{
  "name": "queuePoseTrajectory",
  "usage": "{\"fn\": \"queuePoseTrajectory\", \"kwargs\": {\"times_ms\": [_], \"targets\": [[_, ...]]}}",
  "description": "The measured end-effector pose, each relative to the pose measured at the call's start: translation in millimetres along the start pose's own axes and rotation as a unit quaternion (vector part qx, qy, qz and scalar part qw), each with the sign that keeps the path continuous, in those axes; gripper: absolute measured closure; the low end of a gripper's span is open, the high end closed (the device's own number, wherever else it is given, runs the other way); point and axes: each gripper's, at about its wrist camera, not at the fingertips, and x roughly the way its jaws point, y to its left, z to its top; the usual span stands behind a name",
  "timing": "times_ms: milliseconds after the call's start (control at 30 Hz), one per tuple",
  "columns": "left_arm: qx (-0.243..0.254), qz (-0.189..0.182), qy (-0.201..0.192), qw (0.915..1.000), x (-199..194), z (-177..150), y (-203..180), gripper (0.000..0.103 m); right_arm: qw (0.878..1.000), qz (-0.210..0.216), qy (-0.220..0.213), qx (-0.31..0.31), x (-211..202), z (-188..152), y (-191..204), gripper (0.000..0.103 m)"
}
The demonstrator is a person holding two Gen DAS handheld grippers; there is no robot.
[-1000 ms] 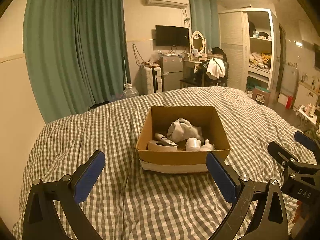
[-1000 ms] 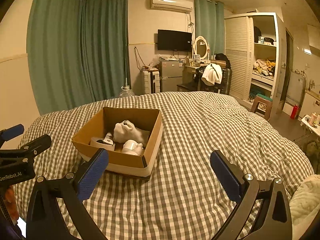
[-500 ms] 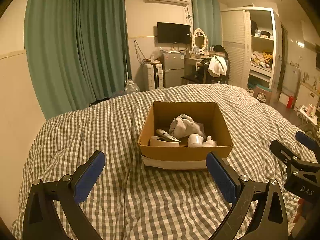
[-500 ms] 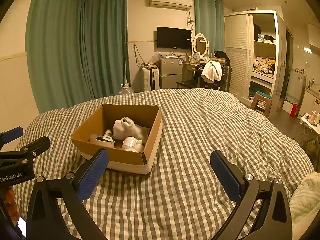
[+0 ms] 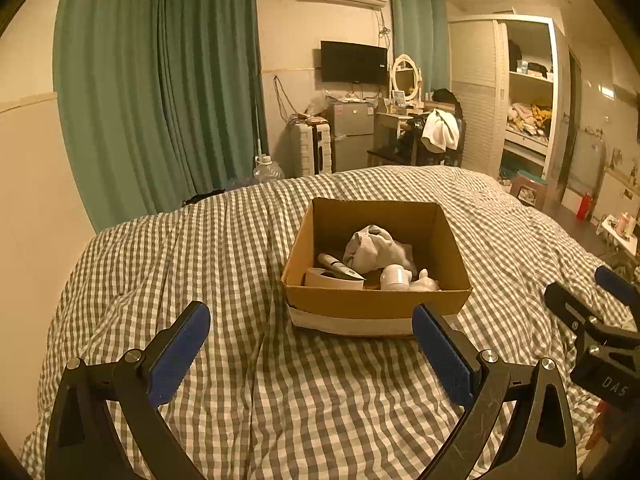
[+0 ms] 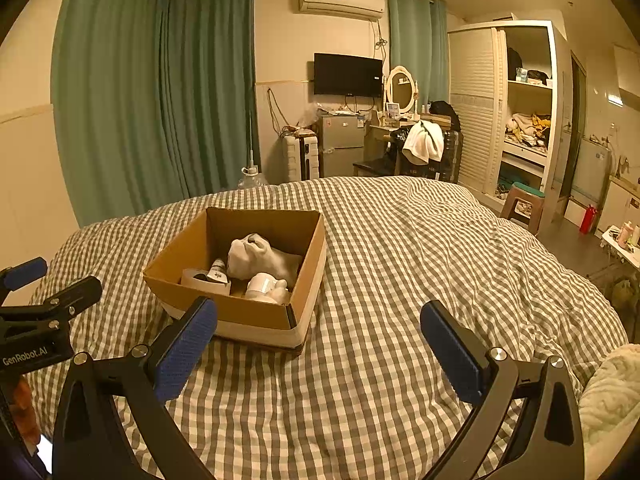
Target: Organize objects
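An open cardboard box [image 5: 452,240] [image 6: 176,258] sits on the checked bedspread. It holds a crumpled grey cloth [image 5: 374,248] [image 6: 260,256], a roll of tape [image 5: 334,279] [image 6: 205,280], a small tube [image 5: 338,266] and a white cup-like item [image 5: 394,277] [image 6: 262,284]. My left gripper [image 5: 310,340] is open and empty, hovering in front of the box. My right gripper [image 6: 318,336] is open and empty, to the front right of the box. Each gripper shows at the edge of the other's view.
The checked bedspread [image 5: 200,264] [image 6: 420,264] spreads around the box. A pale fluffy blanket [image 6: 612,400] lies at the near right. Beyond the bed stand green curtains [image 5: 160,100], a small fridge [image 5: 350,136], a chair with a towel [image 5: 440,132] and a wardrobe [image 5: 520,92].
Both views have tilted down and drawn slightly nearer, so the box sits lower in frame. Both grippers stay open and empty.
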Motion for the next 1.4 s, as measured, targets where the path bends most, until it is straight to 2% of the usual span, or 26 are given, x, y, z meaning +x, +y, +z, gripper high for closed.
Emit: {"fn": "queuePoseTrajectory", "kwargs": {"times_ms": [433,1400], "targets": [[0.028,0.017,0.002,0.9995,1,-3,-4,0.000,1.000,0.003,0.008,-0.008,2,-2,8,0.001],[0.014,0.011,0.006,0.9998,5,-4,1,0.000,1.000,-0.002,0.019,-0.014,7,-6,11,0.001]]}}
